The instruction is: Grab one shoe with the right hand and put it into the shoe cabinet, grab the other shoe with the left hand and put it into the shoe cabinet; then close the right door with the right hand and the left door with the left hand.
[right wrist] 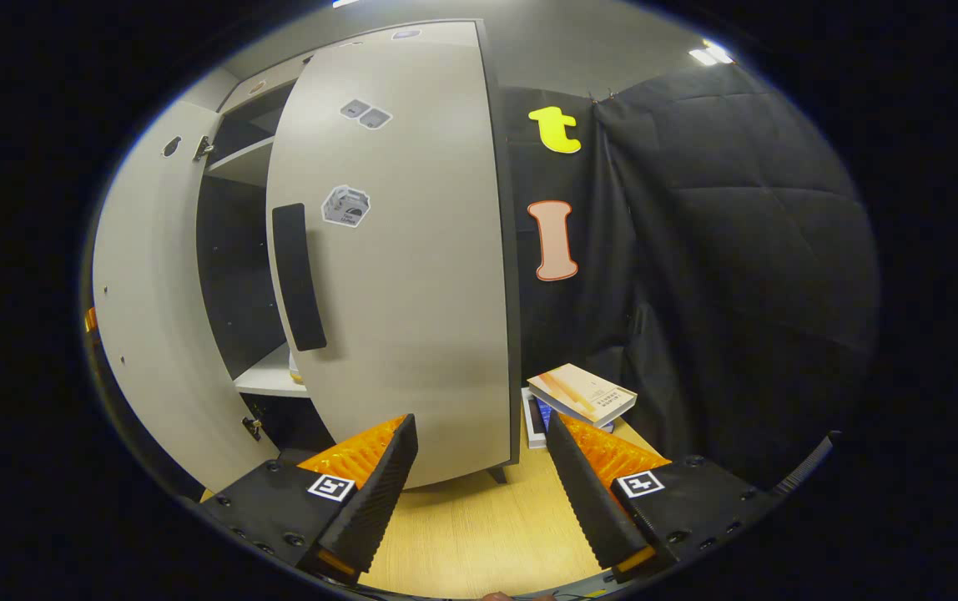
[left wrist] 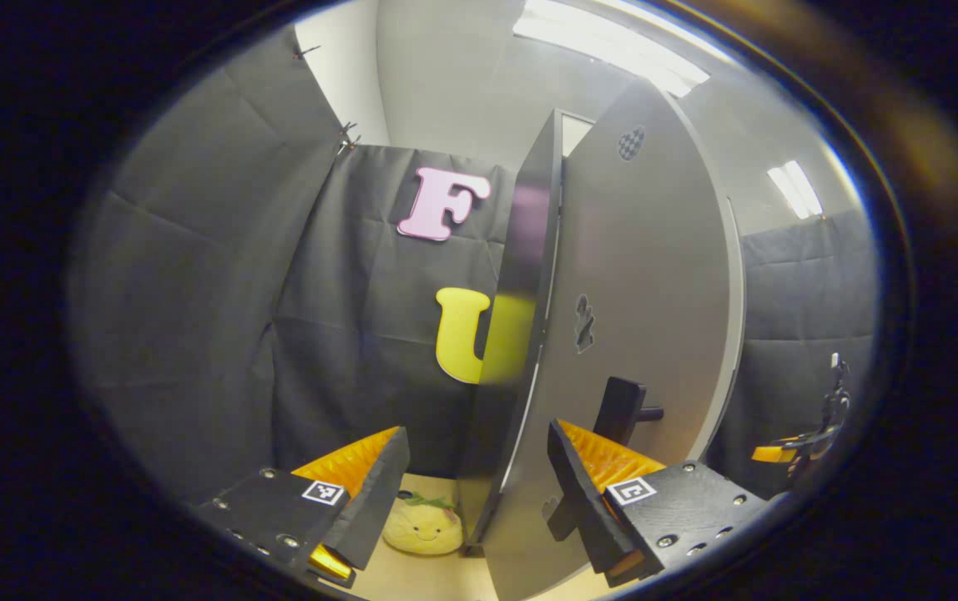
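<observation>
Shoe cabinet (right wrist: 245,275): I see it at the left of the right gripper view, interior dark, pale shelf inside.
Right door (right wrist: 412,275): swung partly shut, black handle (right wrist: 299,277) facing me.
Left door (left wrist: 646,317): in the left gripper view it stands ajar, edge-on to me, its handle (left wrist: 622,409) just past my far finger.
Left tongs (left wrist: 479,492): open, the door edge between the fingers.
Right tongs (right wrist: 479,484): open, holding nothing, over the wooden floor (right wrist: 479,534).
Books (right wrist: 581,394): stacked on the floor right of the cabinet.
Plush toy (left wrist: 422,526): on the floor, near the door's foot.
</observation>
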Available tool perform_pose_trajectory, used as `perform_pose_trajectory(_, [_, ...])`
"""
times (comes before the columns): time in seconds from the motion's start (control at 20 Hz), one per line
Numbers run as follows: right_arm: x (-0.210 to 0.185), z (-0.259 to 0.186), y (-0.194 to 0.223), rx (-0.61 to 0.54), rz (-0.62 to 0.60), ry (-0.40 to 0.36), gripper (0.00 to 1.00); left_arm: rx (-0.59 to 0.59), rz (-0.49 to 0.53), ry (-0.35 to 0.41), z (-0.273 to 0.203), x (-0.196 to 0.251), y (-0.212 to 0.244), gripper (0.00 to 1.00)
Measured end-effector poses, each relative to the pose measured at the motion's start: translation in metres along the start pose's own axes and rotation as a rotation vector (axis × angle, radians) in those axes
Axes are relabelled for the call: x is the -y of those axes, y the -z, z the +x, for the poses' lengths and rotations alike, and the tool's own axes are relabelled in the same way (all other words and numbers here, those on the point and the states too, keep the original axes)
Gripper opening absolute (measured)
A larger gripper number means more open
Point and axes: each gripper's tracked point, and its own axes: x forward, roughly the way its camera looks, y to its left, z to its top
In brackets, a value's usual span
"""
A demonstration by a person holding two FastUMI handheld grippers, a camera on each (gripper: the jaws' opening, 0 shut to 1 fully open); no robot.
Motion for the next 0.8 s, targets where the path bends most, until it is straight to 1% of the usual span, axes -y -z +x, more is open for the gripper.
perform_pose_trajectory(0.15, [-0.003,0.006,0.0,0.001,-0.009,-0.004,0.98,-0.012,-0.016,0.012,0.001,0.009,0.005,0.97])
perform_pose_trajectory(0.25, [-0.005,0.014,0.002,-0.011,0.0,-0.013,0.98,-0.036,-0.007,0.016,0.005,0.024,0.003,0.95])
perform_pose_trajectory(0.3, [-0.006,0.019,0.003,-0.016,0.007,-0.024,0.98,-0.042,0.011,0.015,0.008,0.034,0.0,0.99])
perform_pose_trajectory(0.35, [-0.007,0.025,0.004,-0.02,0.013,-0.037,0.98,-0.051,0.039,0.015,0.008,0.041,-0.002,0.96])
perform_pose_trajectory(0.4, [-0.008,0.03,0.002,-0.02,0.016,-0.049,0.98,-0.053,0.068,0.01,0.009,0.049,-0.003,0.95])
perform_pose_trajectory(0.45, [-0.007,0.037,0.001,-0.021,0.019,-0.064,0.98,-0.06,0.095,0.002,0.009,0.057,-0.002,0.98])
perform_pose_trajectory(0.55, [-0.005,0.049,-0.001,-0.029,0.025,-0.097,0.98,-0.063,0.142,-0.026,0.011,0.075,-0.001,0.93])
perform_pose_trajectory(0.6, [-0.002,0.053,-0.004,-0.022,0.024,-0.112,0.99,-0.059,0.151,-0.058,0.012,0.082,-0.001,0.93])
perform_pose_trajectory(0.65, [0.002,0.058,-0.01,-0.012,0.021,-0.124,0.98,-0.056,0.139,-0.102,0.01,0.085,0.002,0.93])
perform_pose_trajectory(0.7, [0.007,0.062,-0.014,-0.008,0.021,-0.136,0.98,-0.055,0.119,-0.131,0.011,0.091,0.005,0.93])
perform_pose_trajectory(0.8, [0.017,0.066,-0.024,0.01,0.029,-0.16,0.98,-0.049,0.065,-0.171,0.01,0.108,0.017,0.94])
